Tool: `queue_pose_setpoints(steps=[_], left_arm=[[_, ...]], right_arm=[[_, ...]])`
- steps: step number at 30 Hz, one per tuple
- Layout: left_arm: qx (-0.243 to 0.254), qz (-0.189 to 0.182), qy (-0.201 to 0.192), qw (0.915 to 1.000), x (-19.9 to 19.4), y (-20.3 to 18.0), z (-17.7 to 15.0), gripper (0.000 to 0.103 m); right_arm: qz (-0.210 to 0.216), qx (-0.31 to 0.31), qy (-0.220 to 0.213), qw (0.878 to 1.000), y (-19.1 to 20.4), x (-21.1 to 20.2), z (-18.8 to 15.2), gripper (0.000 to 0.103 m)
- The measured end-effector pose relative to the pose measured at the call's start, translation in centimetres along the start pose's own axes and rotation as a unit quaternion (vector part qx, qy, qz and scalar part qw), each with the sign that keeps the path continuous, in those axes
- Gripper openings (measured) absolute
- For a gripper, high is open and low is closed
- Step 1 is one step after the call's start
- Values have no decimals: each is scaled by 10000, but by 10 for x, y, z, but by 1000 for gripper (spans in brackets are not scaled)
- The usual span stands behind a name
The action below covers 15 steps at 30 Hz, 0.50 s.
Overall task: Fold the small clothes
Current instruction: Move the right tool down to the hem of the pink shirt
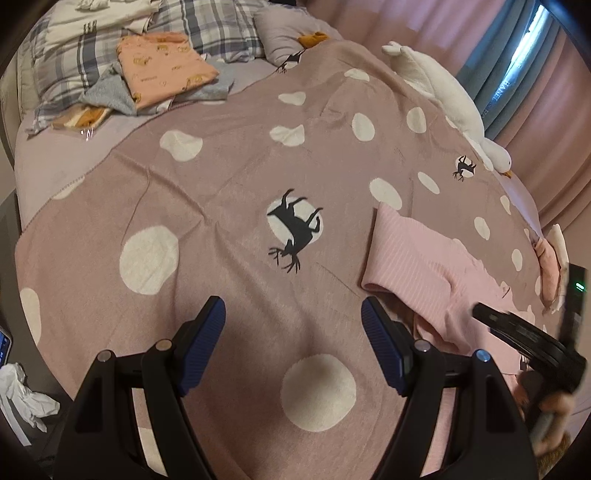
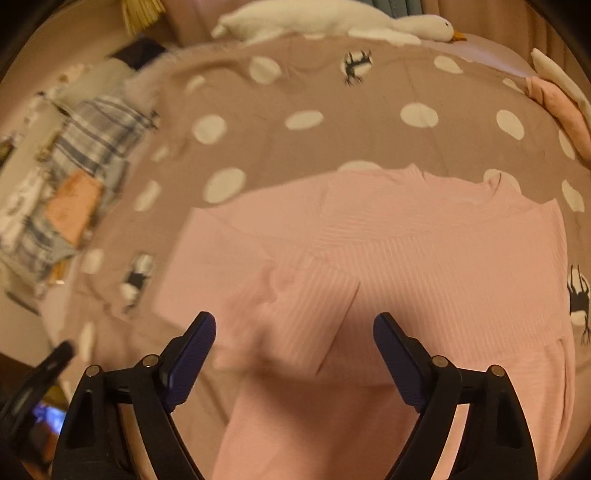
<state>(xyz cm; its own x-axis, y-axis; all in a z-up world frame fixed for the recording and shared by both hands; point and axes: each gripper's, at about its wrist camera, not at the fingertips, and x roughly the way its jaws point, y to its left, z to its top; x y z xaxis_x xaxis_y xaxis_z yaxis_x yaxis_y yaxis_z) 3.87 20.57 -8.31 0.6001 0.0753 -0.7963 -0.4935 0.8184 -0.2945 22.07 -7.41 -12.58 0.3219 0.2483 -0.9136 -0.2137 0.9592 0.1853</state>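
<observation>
The pale pink ribbed knit top (image 2: 406, 266) lies flat at centre frame on the bed's dotted blanket (image 2: 332, 92); both hand-held grippers, left (image 1: 293, 325) and right (image 2: 294, 341), gape empty, so closing might pinch blanket too

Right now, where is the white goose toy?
The white goose toy lies along the bed's far edge beside the curtain, beyond the pink ribbed garment.
</observation>
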Motion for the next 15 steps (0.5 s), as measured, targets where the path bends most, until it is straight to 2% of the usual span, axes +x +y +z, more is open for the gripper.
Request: queue_pose_setpoints(steps=[1,7,10,13,15], left_arm=[[-7,-5,12,10000,1,1,-1,76],[-47,74,86,9999,5,5,-2,76],[-108,16,143,9998,7,7,-2,76],[-107,-14,174,9998,9,7,-3,76],[-93,-2,181,9998,9,7,-3,76]], right_arm=[[-95,5,93,9999,0,8,2,73],[-385,57,576,9976,-1,49,5,72],[-494,-61,439,9978,2,51,0,69],[-486,-250,291,9981,5,47,-3,45],[-351,-253,275,9987,5,45,-6,33]])
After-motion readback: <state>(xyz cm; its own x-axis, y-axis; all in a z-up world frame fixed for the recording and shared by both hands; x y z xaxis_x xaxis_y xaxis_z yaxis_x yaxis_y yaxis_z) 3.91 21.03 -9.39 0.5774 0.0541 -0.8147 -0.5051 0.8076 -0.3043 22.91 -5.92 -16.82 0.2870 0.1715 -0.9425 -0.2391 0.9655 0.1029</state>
